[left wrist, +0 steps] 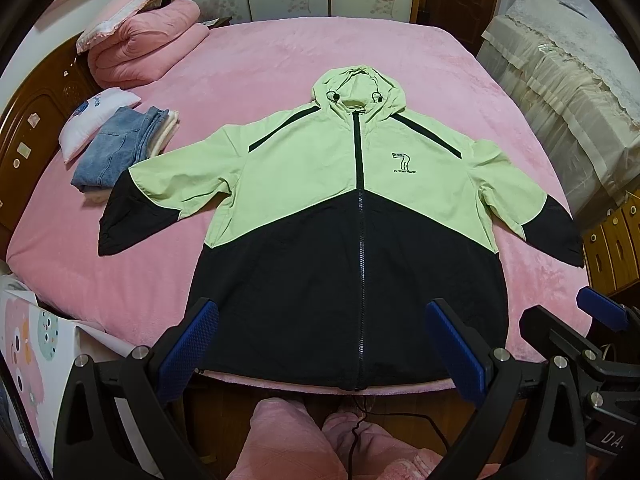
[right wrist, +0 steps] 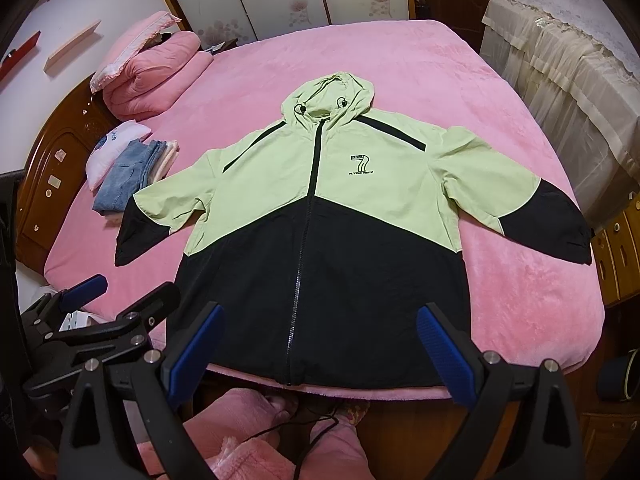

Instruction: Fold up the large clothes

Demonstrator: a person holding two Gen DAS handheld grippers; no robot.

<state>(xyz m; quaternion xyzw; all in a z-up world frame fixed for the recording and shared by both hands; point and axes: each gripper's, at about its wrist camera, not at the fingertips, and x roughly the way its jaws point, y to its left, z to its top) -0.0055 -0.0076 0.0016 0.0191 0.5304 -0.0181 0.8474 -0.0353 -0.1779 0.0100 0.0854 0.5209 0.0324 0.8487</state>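
Note:
A light green and black hooded jacket [left wrist: 304, 184] [right wrist: 328, 208] lies flat and zipped on the pink bed, front up, hood at the far end, both sleeves spread out. Its black hem reaches the near edge of the bed. My left gripper [left wrist: 320, 328] hangs open above the hem, nothing between its blue pads [left wrist: 188, 344]. My right gripper [right wrist: 320, 332] is likewise open over the hem, holding nothing. Each gripper shows at the other view's edge: the right gripper [left wrist: 600, 312] on the right, the left gripper [right wrist: 84, 288] on the left.
A stack of folded jeans [left wrist: 116, 148] and a white pillow [left wrist: 92, 116] sit at the bed's left, with a rolled pink quilt [left wrist: 144, 48] behind. A wooden headboard [left wrist: 36, 120] lines the left; a cloth-covered piece of furniture [left wrist: 560, 92] stands right. Pink-clad legs [left wrist: 288, 440] below.

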